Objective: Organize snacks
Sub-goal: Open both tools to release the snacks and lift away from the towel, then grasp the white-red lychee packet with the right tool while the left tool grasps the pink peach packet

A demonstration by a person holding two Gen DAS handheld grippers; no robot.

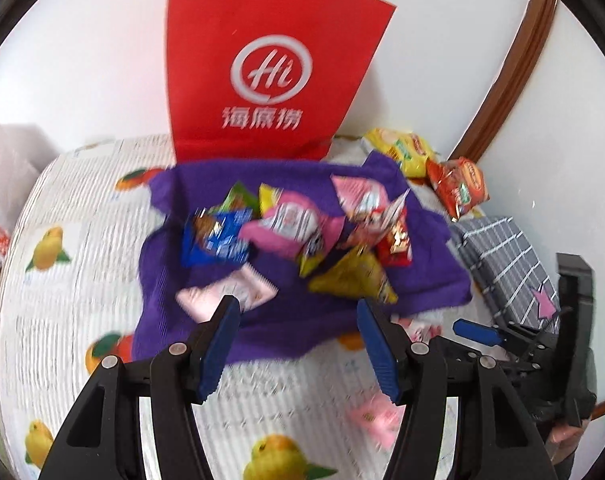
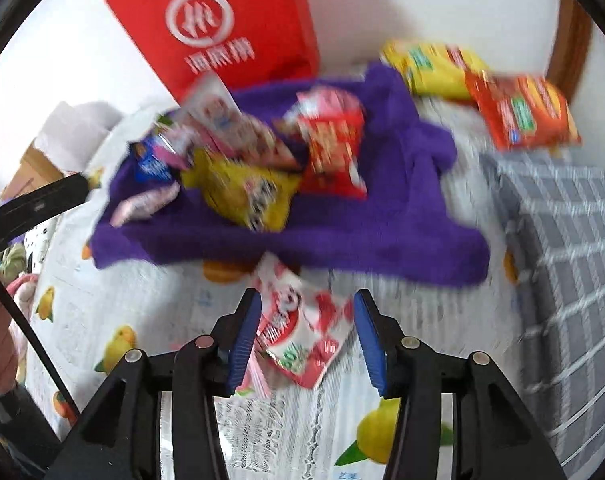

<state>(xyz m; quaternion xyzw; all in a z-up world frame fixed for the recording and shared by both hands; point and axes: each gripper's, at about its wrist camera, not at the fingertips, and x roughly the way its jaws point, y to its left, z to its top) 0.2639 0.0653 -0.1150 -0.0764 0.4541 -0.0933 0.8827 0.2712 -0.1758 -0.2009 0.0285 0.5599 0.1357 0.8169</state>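
A purple towel (image 1: 286, 320) is spread on a white cloth (image 1: 82, 280) printed with yellow-orange fruit — the paper bag (image 1: 262, 60) is red.

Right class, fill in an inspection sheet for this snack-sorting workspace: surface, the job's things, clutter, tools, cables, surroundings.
Surface: fruit-print cover, fully spread.
Job's things: purple cloth with a heap of snack packets on it; a red-and-white packet lies on the cover just in front of the cloth; yellow bag and orange bag lie behind the cloth.
Clutter: grey checked fabric beside the cloth.
Tools: left tool open, nothing between its fingers; right tool open, with the red-and-white packet between its fingers, not pressed.
Cables: nothing seen.
Surroundings: red paper bag upright against a white wall.
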